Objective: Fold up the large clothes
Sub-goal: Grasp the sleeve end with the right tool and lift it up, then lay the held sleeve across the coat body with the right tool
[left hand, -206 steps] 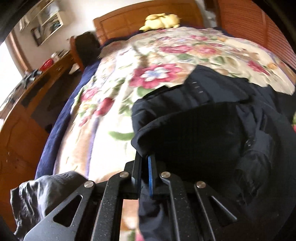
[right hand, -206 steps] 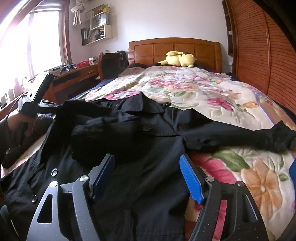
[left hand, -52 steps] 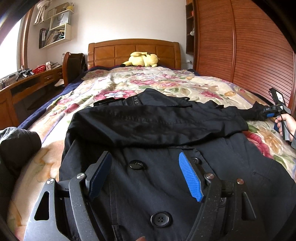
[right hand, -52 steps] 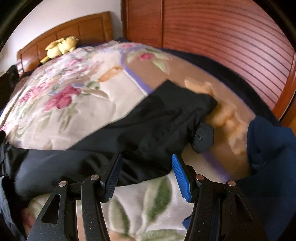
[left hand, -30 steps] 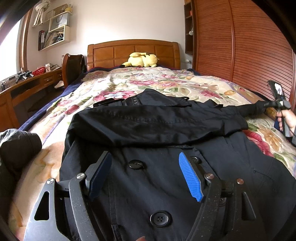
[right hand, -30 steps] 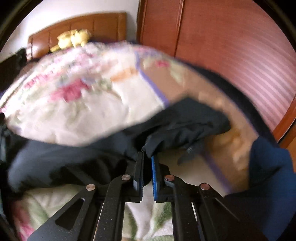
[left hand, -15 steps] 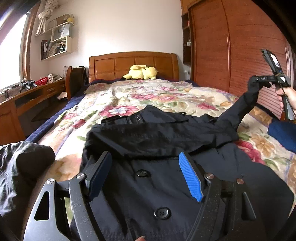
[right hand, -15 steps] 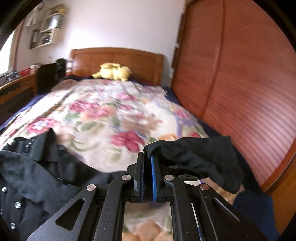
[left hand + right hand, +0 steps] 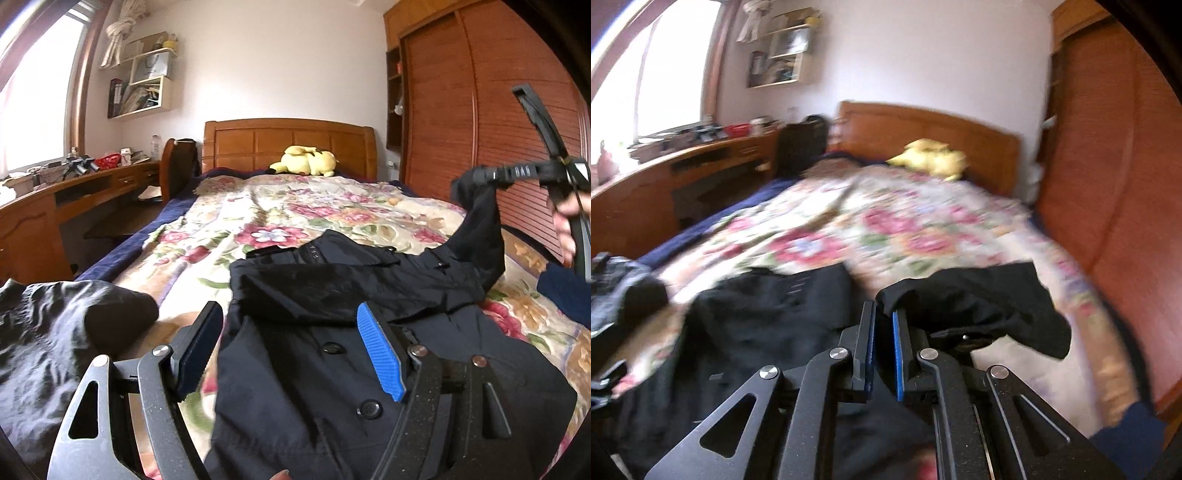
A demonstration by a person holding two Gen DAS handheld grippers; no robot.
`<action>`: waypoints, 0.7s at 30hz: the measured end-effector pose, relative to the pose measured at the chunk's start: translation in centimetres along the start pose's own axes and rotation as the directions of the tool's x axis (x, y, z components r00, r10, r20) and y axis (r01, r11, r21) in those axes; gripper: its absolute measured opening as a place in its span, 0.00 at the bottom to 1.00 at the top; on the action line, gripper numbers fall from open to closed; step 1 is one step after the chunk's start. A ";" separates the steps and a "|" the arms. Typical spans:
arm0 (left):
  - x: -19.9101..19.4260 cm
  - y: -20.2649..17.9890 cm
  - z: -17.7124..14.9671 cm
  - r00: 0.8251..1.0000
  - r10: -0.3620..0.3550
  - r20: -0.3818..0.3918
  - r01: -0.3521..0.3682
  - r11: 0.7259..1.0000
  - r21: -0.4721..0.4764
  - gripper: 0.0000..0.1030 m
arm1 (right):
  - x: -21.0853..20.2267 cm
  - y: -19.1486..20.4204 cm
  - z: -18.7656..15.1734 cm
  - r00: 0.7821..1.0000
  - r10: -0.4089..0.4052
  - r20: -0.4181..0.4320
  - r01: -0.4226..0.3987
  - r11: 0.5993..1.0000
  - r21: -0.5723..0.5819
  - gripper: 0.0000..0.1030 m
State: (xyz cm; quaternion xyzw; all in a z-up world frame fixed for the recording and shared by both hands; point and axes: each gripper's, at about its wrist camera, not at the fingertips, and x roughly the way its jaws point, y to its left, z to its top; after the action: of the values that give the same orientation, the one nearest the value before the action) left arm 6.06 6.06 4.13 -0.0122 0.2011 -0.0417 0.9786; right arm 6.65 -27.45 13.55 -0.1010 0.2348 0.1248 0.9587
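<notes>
Sleeve point(image 9: 979, 295) cuff clamped in right tongs point(image 9: 883, 321) above bedspread point(image 9: 295, 206); left tongs point(image 9: 291, 332) gape over coat point(image 9: 332, 387).

Two wrist fisheyes over the bed point(image 9: 295, 206), facing the headboard point(image 9: 288, 142).
Both look slightly downward, close above the black coat point(image 9: 332, 387); they share coat, bedspread, headboard centre-frame.

black speckled gripper point(image 9: 291, 349) linkages, silver screws, ribbed blue pads point(image 9: 380, 354), navy sleeve point(image 9: 565, 295).

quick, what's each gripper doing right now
left gripper: open, empty, above the black coat.
right gripper: closed on the coat's sleeve, lifted off the bed.
</notes>
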 end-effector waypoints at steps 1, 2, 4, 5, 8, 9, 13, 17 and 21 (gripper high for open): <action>-0.1 0.3 0.1 1.000 0.002 0.002 -0.002 1.000 -0.007 0.74 | 0.0 0.4 -0.3 1.000 0.017 -0.009 -0.017 1.000 -0.004 0.13; -0.2 0.6 0.1 1.000 0.003 0.005 -0.003 1.000 -0.013 0.74 | -0.2 0.9 -0.7 0.999 0.038 -0.019 -0.039 0.999 -0.010 0.19; -0.4 1.1 0.2 1.000 0.004 0.010 -0.004 1.000 -0.024 0.74 | -0.9 1.5 -1.5 0.998 0.058 -0.031 -0.059 0.998 -0.028 0.28; -0.5 1.2 0.2 1.000 0.006 0.012 -0.006 1.000 -0.029 0.74 | -1.4 2.0 -2.0 0.998 0.057 -0.035 -0.058 0.997 -0.042 0.34; -0.1 1.3 0.0 1.000 0.003 0.002 -0.003 1.000 -0.031 0.74 | -2.0 3.1 -2.7 0.995 0.081 -0.056 -0.085 0.993 -0.082 0.42; 0.1 1.2 -0.2 1.000 0.008 -0.002 -0.008 1.000 -0.023 0.74 | -1.9 3.6 -2.3 0.996 0.071 -0.056 -0.077 0.992 -0.103 0.43; 0.3 0.6 -0.4 1.000 0.012 -0.006 -0.012 1.000 0.002 0.74 | -1.1 3.8 -1.6 0.996 0.041 -0.076 -0.050 0.991 -0.124 0.47; 0.5 0.1 -0.5 1.000 0.009 -0.012 -0.009 1.000 0.014 0.74 | 3.0 4.8 -1.5 0.992 0.033 -0.118 -0.046 0.994 -0.103 0.47; 0.7 -0.4 -0.6 1.000 0.004 -0.021 -0.004 1.000 0.024 0.74 | 7.2 4.3 -2.1 0.980 0.029 -0.195 -0.046 0.995 -0.088 0.47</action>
State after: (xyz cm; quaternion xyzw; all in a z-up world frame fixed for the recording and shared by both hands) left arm 6.43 5.64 3.28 0.0004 0.2108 -0.0424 0.9766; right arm 10.70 -22.56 7.74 -0.1522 0.3227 0.1432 0.9232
